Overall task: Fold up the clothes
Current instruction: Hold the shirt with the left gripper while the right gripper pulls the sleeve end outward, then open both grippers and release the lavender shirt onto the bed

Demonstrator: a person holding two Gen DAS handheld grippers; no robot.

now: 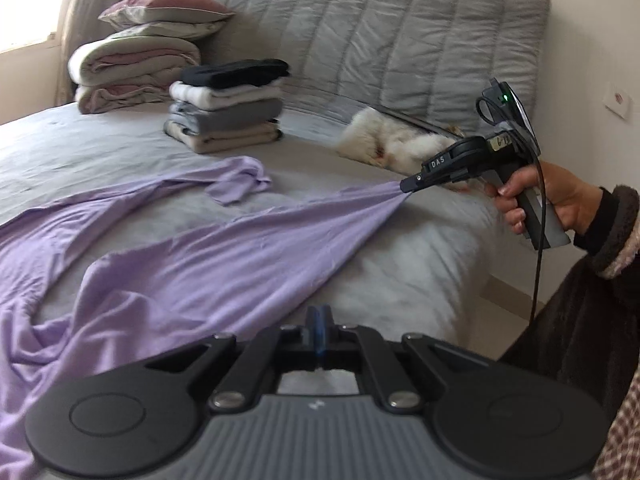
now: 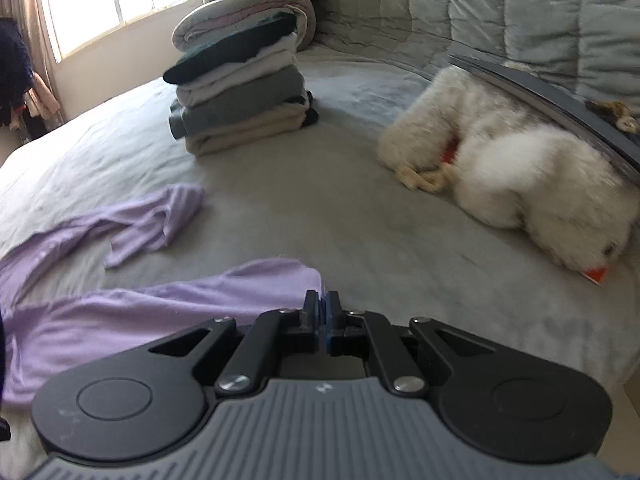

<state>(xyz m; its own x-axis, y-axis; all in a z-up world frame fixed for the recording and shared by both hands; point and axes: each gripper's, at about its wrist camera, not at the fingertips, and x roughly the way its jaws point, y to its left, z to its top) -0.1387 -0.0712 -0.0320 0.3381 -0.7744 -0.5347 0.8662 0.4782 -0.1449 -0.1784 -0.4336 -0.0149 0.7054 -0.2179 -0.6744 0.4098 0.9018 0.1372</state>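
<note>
— What do we count here?

— One thin lilac knit garment (image 1: 224, 248), spread loose over the grey bedsheet (image 1: 100, 148). One stack of five folded clothes (image 1: 230, 106) – black on top, then white, two greys and beige – sits well beyond our claws, with one pile of rolled cream-and-pink quilts (image 1: 132, 72) and two pillows behind it. One fluffy white plush toy (image 2: 516, 176) lies ahead and to the right of our right gripper (image 2: 322, 308).

— And our claws?

— Two. Our left gripper (image 1: 319, 316) has its blue pads pressed together on a bunch of the lilac cloth right at its tips. The right one, seen from the left camera at (image 1: 406, 186), is clamped on another edge of the same garment, which stretches taut from its tips down to the left one. Our right hand (image 1: 536, 200) wraps its handle.

— What can't we make out?

— Which part of the garment each claw has; one sleeve-like strip (image 2: 156, 220) trails crumpled far ahead and left of the right gripper. The toy is blurred, and part of it is tucked under a dark flat edge. The garment's lower left runs out of the picture.

— How does the cloth look?

— Smooth and pale purple, ridged into long folds where it is pulled, rumpled elsewhere.
</note>
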